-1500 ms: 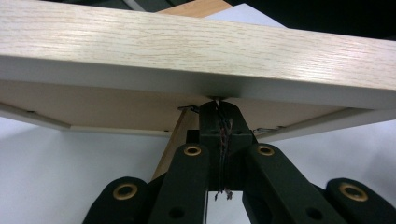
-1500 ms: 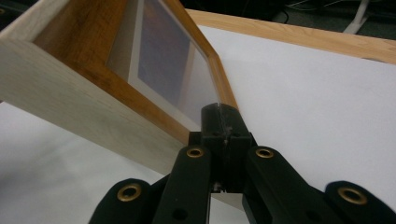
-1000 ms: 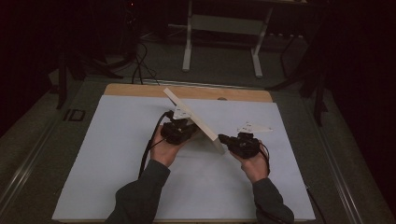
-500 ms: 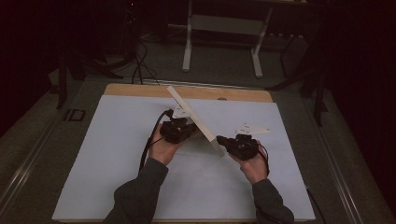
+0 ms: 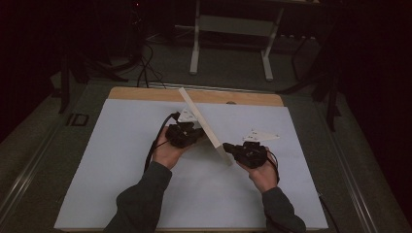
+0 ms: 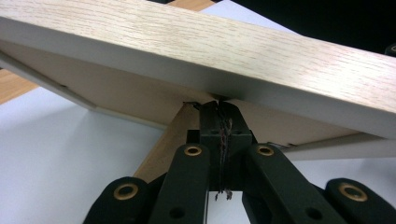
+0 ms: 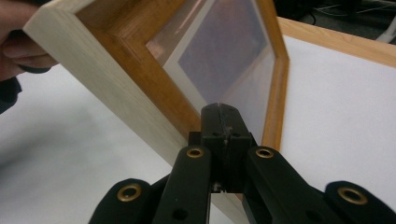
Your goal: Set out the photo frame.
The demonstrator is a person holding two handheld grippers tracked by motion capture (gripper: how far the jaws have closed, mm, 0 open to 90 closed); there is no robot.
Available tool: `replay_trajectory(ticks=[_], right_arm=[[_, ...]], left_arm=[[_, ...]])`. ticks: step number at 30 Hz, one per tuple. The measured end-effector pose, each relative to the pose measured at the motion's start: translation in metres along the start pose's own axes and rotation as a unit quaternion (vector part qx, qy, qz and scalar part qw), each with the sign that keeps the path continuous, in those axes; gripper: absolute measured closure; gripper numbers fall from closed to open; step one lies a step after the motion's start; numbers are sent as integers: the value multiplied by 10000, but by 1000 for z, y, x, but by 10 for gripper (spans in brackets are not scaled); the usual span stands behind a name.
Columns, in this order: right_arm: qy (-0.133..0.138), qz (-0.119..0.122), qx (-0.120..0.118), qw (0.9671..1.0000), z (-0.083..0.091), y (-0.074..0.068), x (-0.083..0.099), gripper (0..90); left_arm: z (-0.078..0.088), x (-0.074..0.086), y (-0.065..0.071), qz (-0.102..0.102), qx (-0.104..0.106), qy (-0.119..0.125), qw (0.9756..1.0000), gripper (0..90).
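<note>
The desk (image 5: 145, 94) is the biggest thing here, a wooden top almost wholly covered by one white sheet (image 5: 121, 160), with a strip of bare wood showing along the far edge. The sheet probably gives a plain, clean ground for the work.

One picture frame (image 5: 204, 126) of pale wood stands on edge near the middle of the desk, tilted and running from the far middle toward the near right. It seems to be raised this way so that its back can be reached. In the right gripper view its clear pane (image 7: 224, 56) and the inner wooden border face the camera.

There are two hands and two tongs. The left tongs (image 5: 187, 132) sit behind the frame, about midway along it. In the left gripper view the jaws are closed together right up against the brown backing board, with something thin and frayed pinched between them; what it is I cannot tell. This grip likely props the frame.

The right tongs (image 5: 232, 149) meet the frame's near lower end. Their jaws are also pressed shut, touching the front, probably to steady it; whether they pinch anything is unclear.
</note>
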State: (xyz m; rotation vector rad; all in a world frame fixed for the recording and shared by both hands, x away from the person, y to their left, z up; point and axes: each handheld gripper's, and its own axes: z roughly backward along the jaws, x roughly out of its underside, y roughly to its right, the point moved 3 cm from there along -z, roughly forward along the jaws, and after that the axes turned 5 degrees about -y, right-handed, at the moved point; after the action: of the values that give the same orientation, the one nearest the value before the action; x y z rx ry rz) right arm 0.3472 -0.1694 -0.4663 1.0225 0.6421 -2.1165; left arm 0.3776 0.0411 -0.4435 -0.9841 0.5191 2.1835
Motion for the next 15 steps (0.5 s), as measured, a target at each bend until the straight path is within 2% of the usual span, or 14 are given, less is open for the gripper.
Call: replay_trajectory(ticks=[8, 15], right_arm=[[-19, 124, -51, 9999, -1, -6, -1, 900], [-75, 252, -49, 9996, -1, -12, -1, 900]], left_arm=[[-1, -1, -2, -164, 67, 10, 9998, 898], [0, -1, -1, -186, 149, 10, 9997, 899]])
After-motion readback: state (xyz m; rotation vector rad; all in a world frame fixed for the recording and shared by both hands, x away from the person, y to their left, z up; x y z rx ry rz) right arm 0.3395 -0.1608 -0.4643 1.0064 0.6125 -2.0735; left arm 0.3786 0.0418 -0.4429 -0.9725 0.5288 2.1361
